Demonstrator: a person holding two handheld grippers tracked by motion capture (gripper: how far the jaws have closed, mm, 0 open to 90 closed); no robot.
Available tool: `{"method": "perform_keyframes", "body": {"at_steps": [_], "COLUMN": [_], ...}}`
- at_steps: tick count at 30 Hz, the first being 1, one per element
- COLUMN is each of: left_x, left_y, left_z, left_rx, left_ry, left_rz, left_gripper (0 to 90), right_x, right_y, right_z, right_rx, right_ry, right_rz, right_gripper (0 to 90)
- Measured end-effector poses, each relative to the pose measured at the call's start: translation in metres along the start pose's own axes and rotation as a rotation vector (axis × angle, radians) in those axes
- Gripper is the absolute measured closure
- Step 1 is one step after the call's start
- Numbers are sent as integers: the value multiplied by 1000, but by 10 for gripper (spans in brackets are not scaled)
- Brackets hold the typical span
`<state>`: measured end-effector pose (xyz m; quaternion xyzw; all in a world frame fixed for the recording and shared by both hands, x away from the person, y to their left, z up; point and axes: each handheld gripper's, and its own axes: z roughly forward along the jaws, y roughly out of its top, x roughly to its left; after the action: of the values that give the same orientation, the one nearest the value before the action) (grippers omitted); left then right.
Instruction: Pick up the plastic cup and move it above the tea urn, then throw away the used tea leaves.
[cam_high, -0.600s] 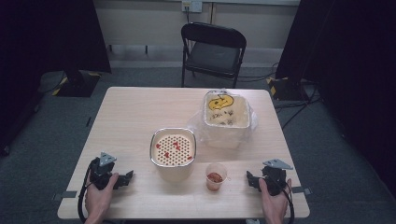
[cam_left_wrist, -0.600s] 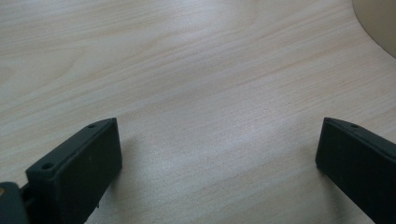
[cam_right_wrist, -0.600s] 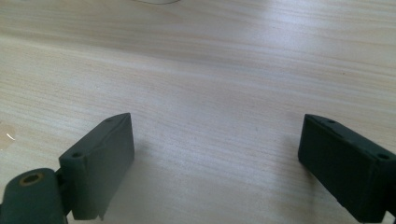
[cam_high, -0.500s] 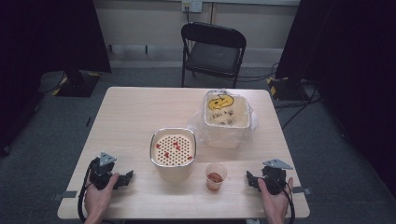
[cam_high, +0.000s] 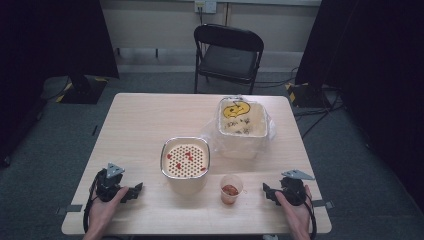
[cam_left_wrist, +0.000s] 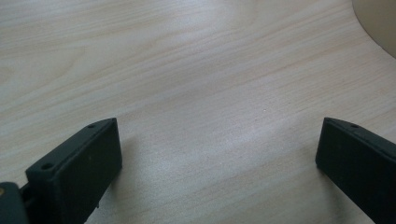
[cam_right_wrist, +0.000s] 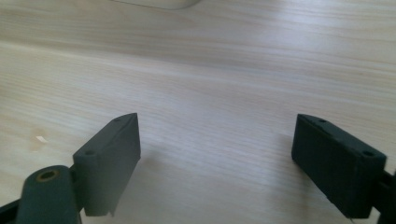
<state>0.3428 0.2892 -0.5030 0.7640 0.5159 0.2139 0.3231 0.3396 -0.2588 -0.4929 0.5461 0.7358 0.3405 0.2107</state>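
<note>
A metal-rimmed container with a cream perforated insert holding a few red pieces stands at the table's front centre. To its right is a small clear cup with reddish contents. Behind stands a square tub lined with a clear bag with a yellow print. My left gripper rests low on the table at front left, open, its jaws wide apart over bare wood. My right gripper rests at front right, open too, with bare wood between its jaws. Neither touches an object.
The light wooden table has bare room across its left half and back. A black folding chair stands behind the far edge. Dark curtains flank both sides. Cables trail from each gripper at the front edge.
</note>
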Motion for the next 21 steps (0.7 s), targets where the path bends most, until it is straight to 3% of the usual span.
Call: {"method": "perform_keyframes", "body": {"at_steps": [5,11,21], "left_x": [0,0,0], "left_y": [0,0,0], "left_z": [0,0,0], "left_rx": [0,0,0], "left_ry": [0,0,0], "left_rz": [0,0,0], "left_gripper": [0,0,0], "right_x": [13,27,48], "right_y": [4,6,1], "right_z": [-8,-16,-27], "right_rx": [-34,-31,-20], "right_ry": [34,104,175], "right_rz": [-34,-70,-119], "right_gripper": [162,202,220]}}
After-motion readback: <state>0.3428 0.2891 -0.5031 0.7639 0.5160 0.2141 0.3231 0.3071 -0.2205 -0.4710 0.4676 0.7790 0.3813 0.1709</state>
